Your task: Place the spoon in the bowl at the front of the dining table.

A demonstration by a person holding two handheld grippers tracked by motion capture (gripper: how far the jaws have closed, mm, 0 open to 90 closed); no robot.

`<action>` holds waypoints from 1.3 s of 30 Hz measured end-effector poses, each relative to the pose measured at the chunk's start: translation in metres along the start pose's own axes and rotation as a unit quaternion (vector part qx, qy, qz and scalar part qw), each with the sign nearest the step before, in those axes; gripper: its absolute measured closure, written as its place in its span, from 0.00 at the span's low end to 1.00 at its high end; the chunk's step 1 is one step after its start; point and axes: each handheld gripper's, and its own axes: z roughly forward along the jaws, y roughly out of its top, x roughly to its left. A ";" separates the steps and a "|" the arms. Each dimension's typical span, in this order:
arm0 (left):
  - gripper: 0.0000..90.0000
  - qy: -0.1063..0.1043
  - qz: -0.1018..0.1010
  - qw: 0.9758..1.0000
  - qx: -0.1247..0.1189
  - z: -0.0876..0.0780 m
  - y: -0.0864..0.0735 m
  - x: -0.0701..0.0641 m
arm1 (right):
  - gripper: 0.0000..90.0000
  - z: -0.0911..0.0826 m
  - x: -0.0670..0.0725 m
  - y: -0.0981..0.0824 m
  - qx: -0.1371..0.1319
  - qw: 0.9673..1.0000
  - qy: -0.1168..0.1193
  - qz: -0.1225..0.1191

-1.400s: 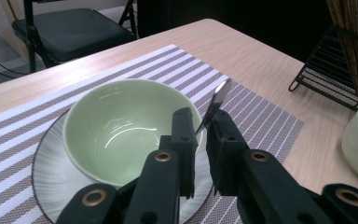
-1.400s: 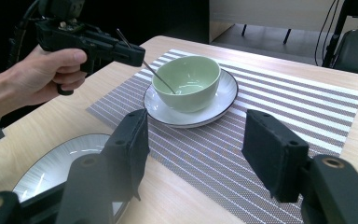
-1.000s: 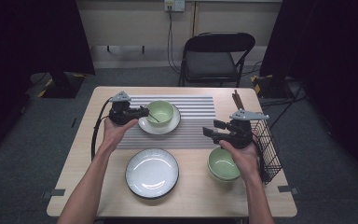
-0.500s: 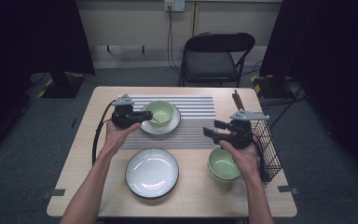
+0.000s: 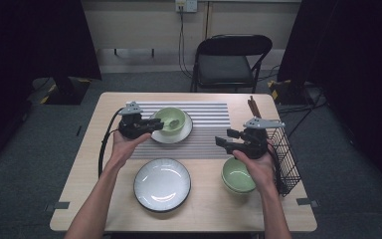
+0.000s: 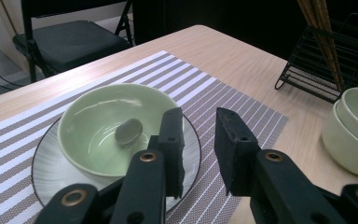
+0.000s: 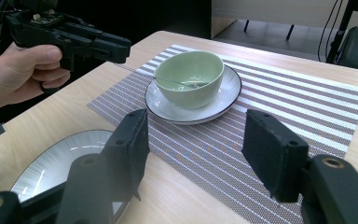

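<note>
Left gripper (image 6: 199,140), jaws just opening and empty beside the green bowl (image 6: 106,126); careless retreat risks clipping its rim, spilling the spoon (image 6: 128,131).

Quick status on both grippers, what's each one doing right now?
Left gripper: jaws just opening, nothing between them, beside the green bowl holding a spoon.
Right gripper: open, empty, above the striped placemat.

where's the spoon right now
The spoon lies inside the green bowl on the white plate, on the striped mat at the table's far middle, just beside the left claw.
</note>
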 end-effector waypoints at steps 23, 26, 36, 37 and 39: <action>0.84 -0.006 -0.018 1.000 0.000 -0.020 -0.021 0.000 | 0.45 0.000 0.000 -0.001 0.001 1.000 -0.001 -0.002; 0.84 -0.005 -0.019 1.000 0.009 -0.021 -0.027 0.002 | 0.45 0.001 0.000 -0.001 0.002 1.000 -0.002 0.000; 0.81 0.025 -0.031 0.999 0.019 -0.021 -0.036 0.015 | 0.45 0.001 0.001 0.000 0.003 1.000 -0.002 -0.001; 0.81 0.027 -0.030 0.999 0.022 -0.022 -0.036 0.017 | 0.45 0.001 0.000 0.000 0.002 1.000 -0.002 -0.002; 0.83 0.034 -0.032 0.999 0.024 -0.022 -0.037 0.021 | 0.45 0.000 0.000 0.000 0.002 1.000 -0.002 0.000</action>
